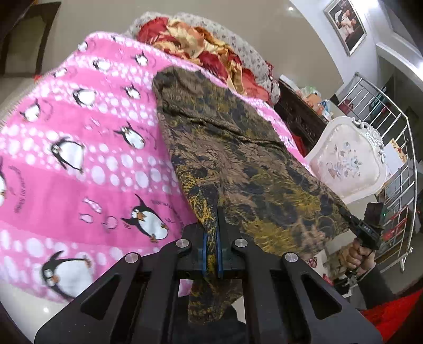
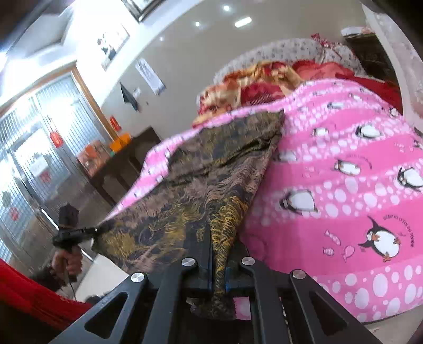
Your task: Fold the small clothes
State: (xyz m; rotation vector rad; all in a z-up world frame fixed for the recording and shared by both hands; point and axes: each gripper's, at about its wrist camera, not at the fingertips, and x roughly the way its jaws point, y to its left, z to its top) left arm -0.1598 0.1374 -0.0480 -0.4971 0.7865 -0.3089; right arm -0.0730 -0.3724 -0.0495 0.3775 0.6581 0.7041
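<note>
Left claw (image 1: pixel 211 230): clenched on the near left corner of the patterned garment (image 1: pixel 238 158); brown, black and yellow fabric pinched between the blue pads, a loose tail hanging below the jaws.

Right claw (image 2: pixel 218 254): clenched on the opposite near corner of the same garment (image 2: pixel 201 185); fabric bunched between the pads and draping beneath them.

Right claw also visible in the left wrist view (image 1: pixel 355 225), at the right, gripped by a hand (image 1: pixel 355 255) with a dark sleeve. Left claw likewise visible in the right wrist view (image 2: pixel 92 230), at the left, held by the other hand (image 2: pixel 66 260); garment edge stretched taut between the two claws.

Garment position: near edge lifted off the bed, far portion lying on the pink penguin blanket (image 1: pixel 79 158), reaching toward the head of the bed. Some creases across the middle.

Beyond the garment: crumpled red and gold bedding (image 1: pixel 198 45) at the far end of the blanket, backed by a pale floral quilt (image 1: pixel 238 39).

Farther right in the left wrist view: white upholstered chair (image 1: pixel 346 158), metal rack (image 1: pixel 396 137), framed picture (image 1: pixel 345 23) on the wall.

Farther left in the right wrist view: dark sideboard (image 2: pixel 119 164) bearing orange containers, metal-barred door (image 2: pixel 31 148).
</note>
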